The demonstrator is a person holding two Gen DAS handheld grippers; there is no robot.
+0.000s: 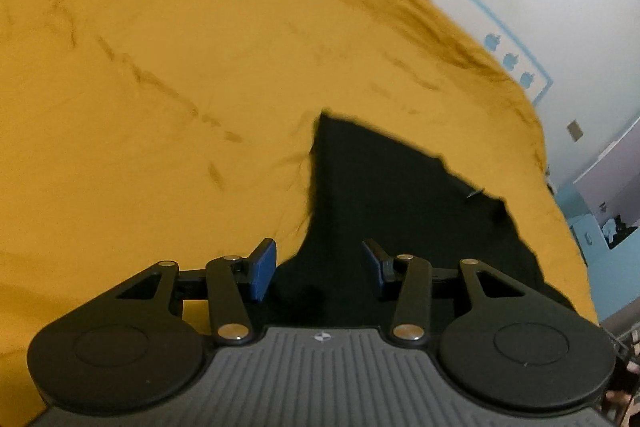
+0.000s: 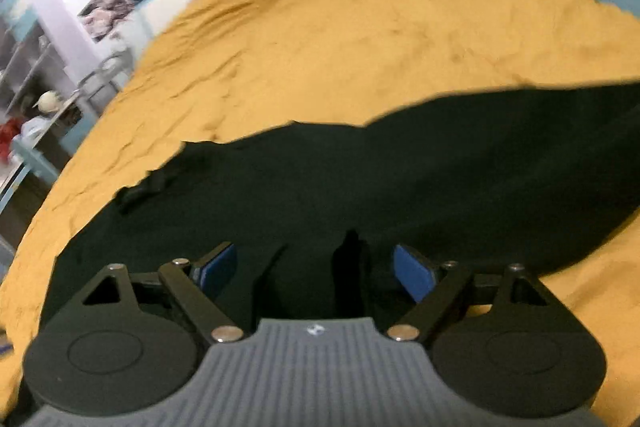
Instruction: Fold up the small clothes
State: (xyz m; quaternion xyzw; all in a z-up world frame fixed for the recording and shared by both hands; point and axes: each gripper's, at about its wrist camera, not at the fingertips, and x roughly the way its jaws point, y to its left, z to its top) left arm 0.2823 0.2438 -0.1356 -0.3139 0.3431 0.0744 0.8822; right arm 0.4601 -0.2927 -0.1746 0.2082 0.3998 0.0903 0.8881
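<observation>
Both spread, pinching nothing: left gripper [image 1: 320, 269] over flat black cloth garment [image 1: 400, 195] edge on mustard-yellow bed cover [image 1: 160, 107]; right gripper [image 2: 314, 267] squarely above it, long axis sideways.

The black garment [image 2: 360, 187] runs off the right edge, its outline blurred.

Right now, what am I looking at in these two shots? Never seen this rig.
No robot here: a person carries handheld tongs, one per hand, each with a fisheye camera looking out along its two fingers. One picture is from the left tongs, the other from the right tongs. Both look down on a black garment lying on a mustard-yellow bedcover, with walls and shelves behind. Both tongs are open and hold nothing; the blue pads stand apart above the cloth.
</observation>
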